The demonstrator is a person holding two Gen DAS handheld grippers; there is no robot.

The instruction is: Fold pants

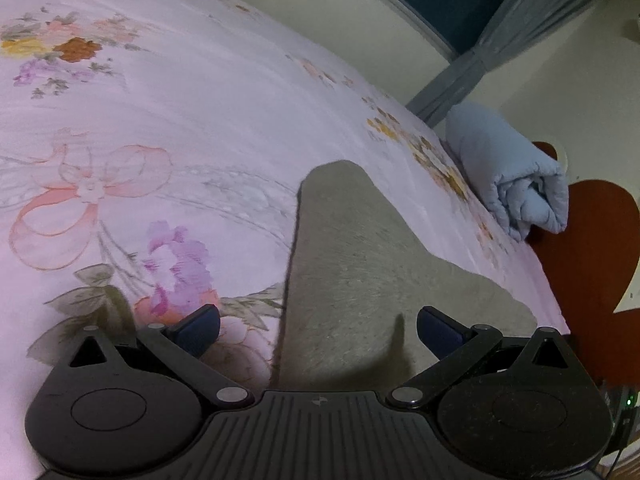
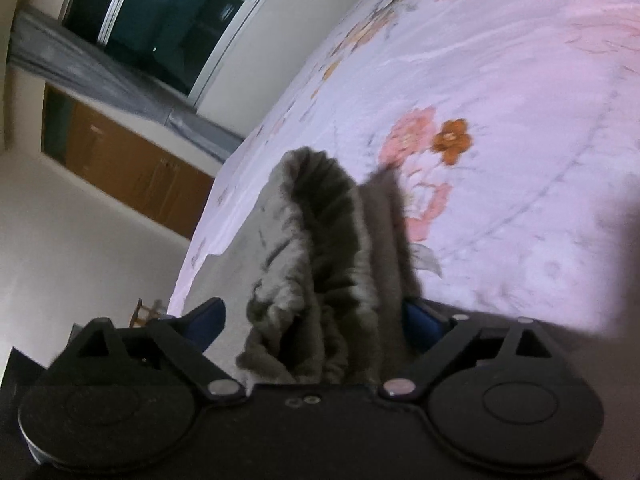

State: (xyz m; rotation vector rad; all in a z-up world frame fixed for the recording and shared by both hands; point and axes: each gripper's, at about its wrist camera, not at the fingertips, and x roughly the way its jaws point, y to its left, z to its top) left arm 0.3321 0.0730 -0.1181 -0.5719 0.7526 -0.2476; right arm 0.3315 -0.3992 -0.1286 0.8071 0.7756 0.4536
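Right wrist: right claw (image 2: 316, 320) spread, pants (image 2: 320, 248) waistband bunched between fingers, probably ungripped. Left claw (image 1: 318, 326) spread, leg running straight ahead.

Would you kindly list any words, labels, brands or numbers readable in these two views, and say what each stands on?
None can be read.
The grey pants, the floral bedsheet and the rolled blue blanket carry no text.
The left hand-held gripper has only a tiny round mark on its body, not lettering.
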